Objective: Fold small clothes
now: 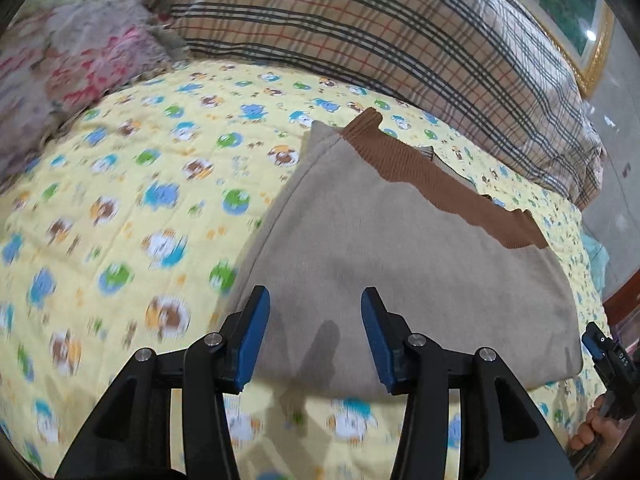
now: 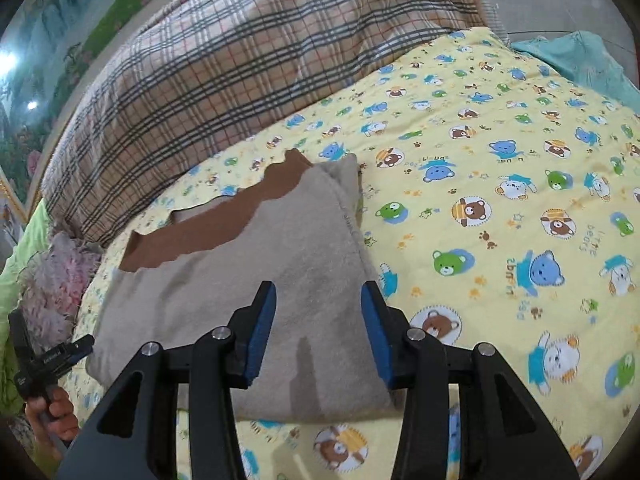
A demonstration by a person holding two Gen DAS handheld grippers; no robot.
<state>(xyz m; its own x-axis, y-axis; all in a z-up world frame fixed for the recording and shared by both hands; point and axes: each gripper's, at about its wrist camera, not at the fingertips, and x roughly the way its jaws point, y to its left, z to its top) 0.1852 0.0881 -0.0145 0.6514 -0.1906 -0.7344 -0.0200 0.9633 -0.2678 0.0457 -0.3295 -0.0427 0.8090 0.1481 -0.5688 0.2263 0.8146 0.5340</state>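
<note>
**Folding nearly finished: beige garment lies doubled on the bear-print bed**

Hovering low over the near edge of the garment, both grippers are empty. The left gripper (image 1: 315, 338) has its jaws spread with nothing between the blue pads, only the cloth lying below them; the right gripper (image 2: 318, 334) stands the same way, jaws apart and pinching nothing.

The beige knit garment (image 1: 392, 248) with its brown ribbed band (image 1: 440, 188) lies flat on the yellow bear-print quilt (image 1: 132, 184) that covers the bed, in front of the plaid pillow (image 1: 360, 32). It already forms a compact, roughly rectangular packet: side edges look tucked in, the surface is smooth, and the brown band runs along the far side. A second beige layer peeks out beyond the band, so it seems doubled over at least once.

Judging by this shape, most of the folding looks done. What may remain is one more fold, bringing the near edge up toward the brown band, or a squaring-up and setting aside. Each gripper sits over a near corner, which would suit such a move. No other small clothes waiting to be folded can be made out on the bed
</note>
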